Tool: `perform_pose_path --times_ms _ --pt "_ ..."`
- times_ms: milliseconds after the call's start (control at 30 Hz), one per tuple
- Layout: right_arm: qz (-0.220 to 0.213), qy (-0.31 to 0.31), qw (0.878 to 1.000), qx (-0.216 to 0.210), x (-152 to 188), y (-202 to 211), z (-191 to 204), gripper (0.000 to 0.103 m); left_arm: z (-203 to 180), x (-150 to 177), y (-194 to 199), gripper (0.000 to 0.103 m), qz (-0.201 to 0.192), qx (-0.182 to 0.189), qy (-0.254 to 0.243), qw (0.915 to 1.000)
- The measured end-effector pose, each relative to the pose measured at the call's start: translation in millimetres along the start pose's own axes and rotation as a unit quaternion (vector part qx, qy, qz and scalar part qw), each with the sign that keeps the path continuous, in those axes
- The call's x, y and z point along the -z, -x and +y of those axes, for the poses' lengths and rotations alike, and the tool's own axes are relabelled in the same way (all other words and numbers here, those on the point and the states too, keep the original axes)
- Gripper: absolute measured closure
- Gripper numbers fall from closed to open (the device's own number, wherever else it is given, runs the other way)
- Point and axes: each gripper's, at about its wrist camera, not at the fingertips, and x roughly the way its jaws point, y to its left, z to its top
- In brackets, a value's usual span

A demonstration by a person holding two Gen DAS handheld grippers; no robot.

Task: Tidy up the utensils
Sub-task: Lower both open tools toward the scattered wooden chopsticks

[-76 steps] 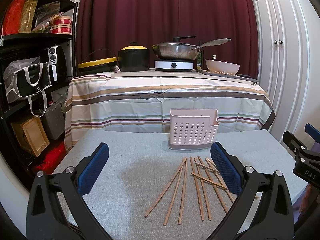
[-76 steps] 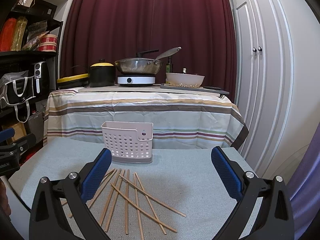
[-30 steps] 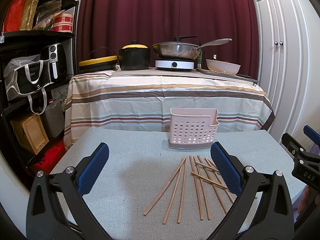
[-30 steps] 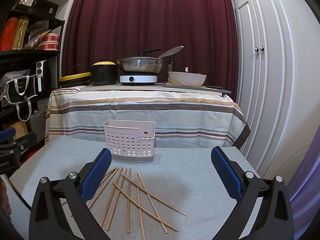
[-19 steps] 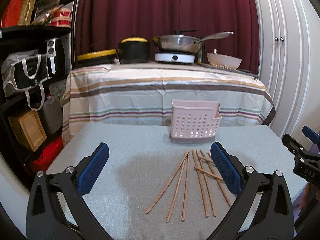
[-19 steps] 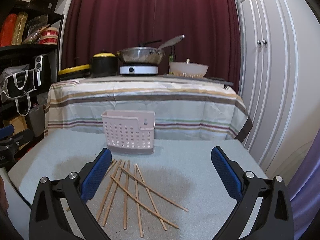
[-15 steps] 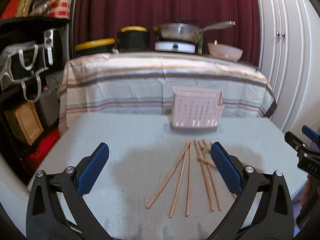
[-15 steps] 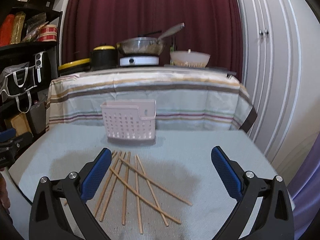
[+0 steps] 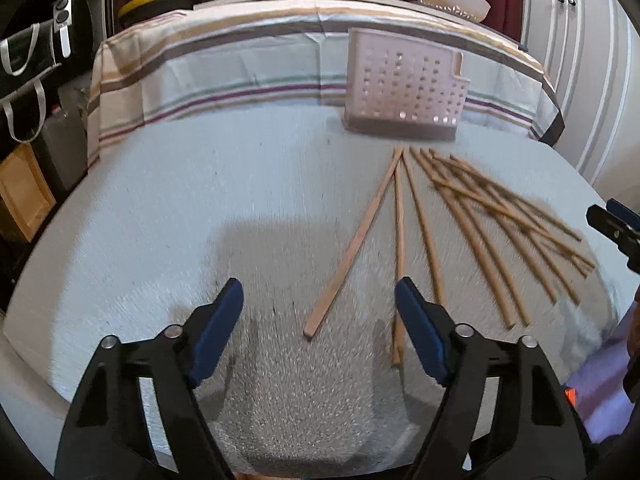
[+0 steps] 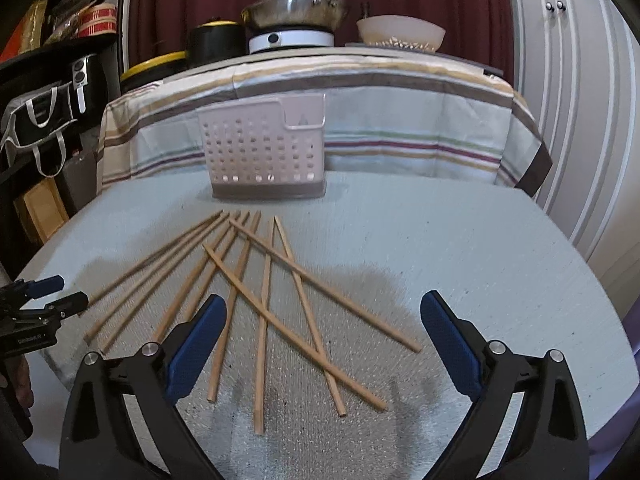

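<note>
Several wooden chopsticks lie fanned out on the grey-blue table top, in front of a pale pink perforated utensil basket that stands upright. My left gripper hovers low over the near end of the leftmost chopstick. Its jaws are closing, that end lies between them, and the pads do not touch it. My right gripper hangs over the right part of the chopsticks, jaws wide and just starting to close, pressing on nothing. The basket stands behind them.
Behind the table top is a striped-cloth table with a pan, a cooker, a bowl and a black pot. A dark shelf with bags stands left, white cupboard doors right.
Both grippers have dropped toward the table and tipped downward, so the chopsticks now fill the view. The left jaws have narrowed; the chopsticks and the basket have not moved.
</note>
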Motion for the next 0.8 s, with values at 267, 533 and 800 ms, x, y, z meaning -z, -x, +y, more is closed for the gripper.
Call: perform_pose_path --times_ms 267,533,800 --pt "0.021 -0.011 1.0 -0.018 11.4 -17.0 -3.4 0.048 2.7 9.6 -9.9 0.043 -0.001 0.005 -0.009 1.0" --pt "0.024 -0.012 0.999 -0.038 13.9 -20.3 -3.4 0.052 -3.2 11.9 -11.2 0.06 -0.014 0.011 -0.029 0.9994" --pt "0.025 -0.02 0.999 -0.043 15.2 -23.7 -4.3 0.052 -5.9 15.9 -8.7 0.075 -0.028 -0.005 -0.046 0.9985"
